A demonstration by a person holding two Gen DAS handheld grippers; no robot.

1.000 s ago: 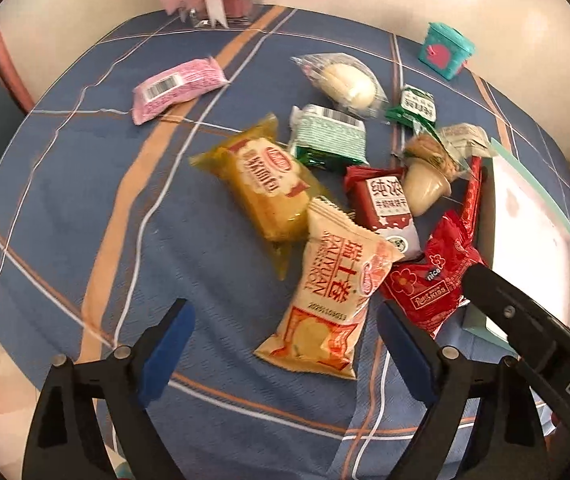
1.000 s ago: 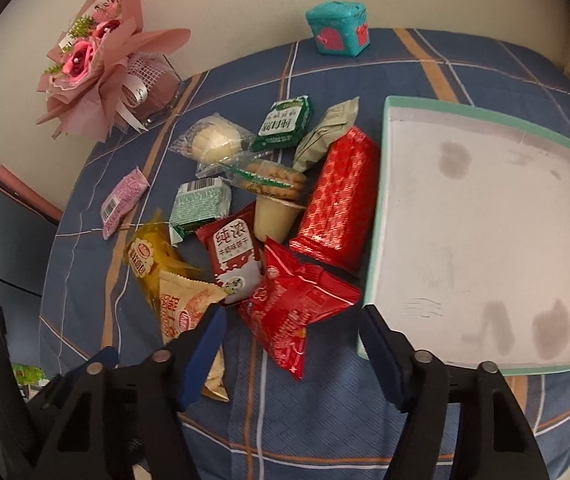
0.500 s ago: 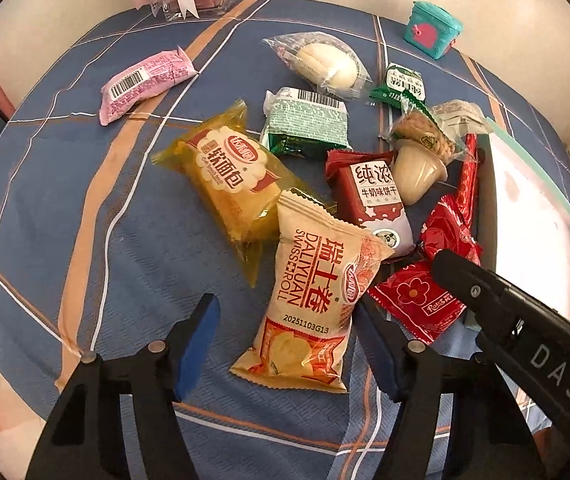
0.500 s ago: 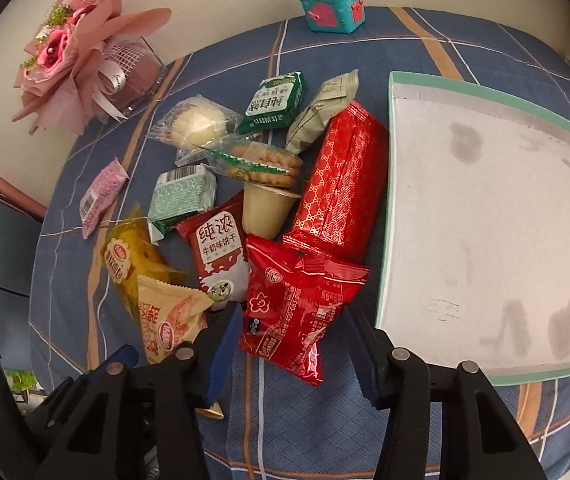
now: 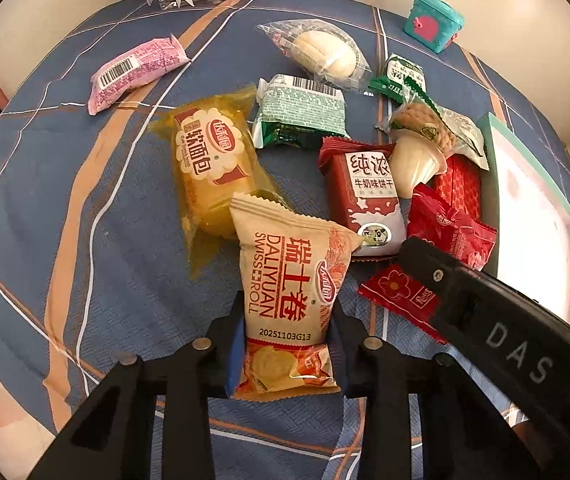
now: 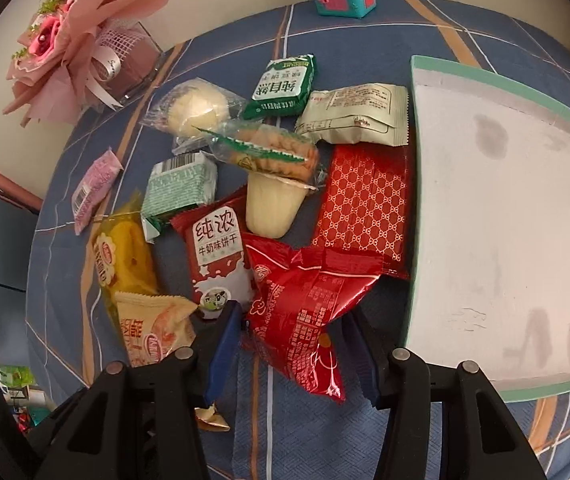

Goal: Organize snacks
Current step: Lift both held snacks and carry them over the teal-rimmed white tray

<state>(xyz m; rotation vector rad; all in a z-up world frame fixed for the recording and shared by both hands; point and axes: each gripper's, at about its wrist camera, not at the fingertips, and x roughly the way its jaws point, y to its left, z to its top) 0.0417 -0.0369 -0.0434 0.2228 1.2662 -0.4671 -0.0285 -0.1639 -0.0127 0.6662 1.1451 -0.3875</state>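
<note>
Left claw (image 5: pixel 285 344) clamps Swiss roll packet (image 5: pixel 289 292); right claw (image 6: pixel 293 344) grips red packet (image 6: pixel 305 304).

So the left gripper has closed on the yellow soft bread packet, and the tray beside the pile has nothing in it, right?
Not quite: the left wrist view shows the left gripper closed on the beige Swiss roll packet, not the yellow bread packet. The tray holds nothing.

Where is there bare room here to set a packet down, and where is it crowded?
Free: the whole white tray, and the blue tablecloth left of the yellow bread packet, below the pink packet. Crowded: the snack pile against the tray's left rim.
</note>
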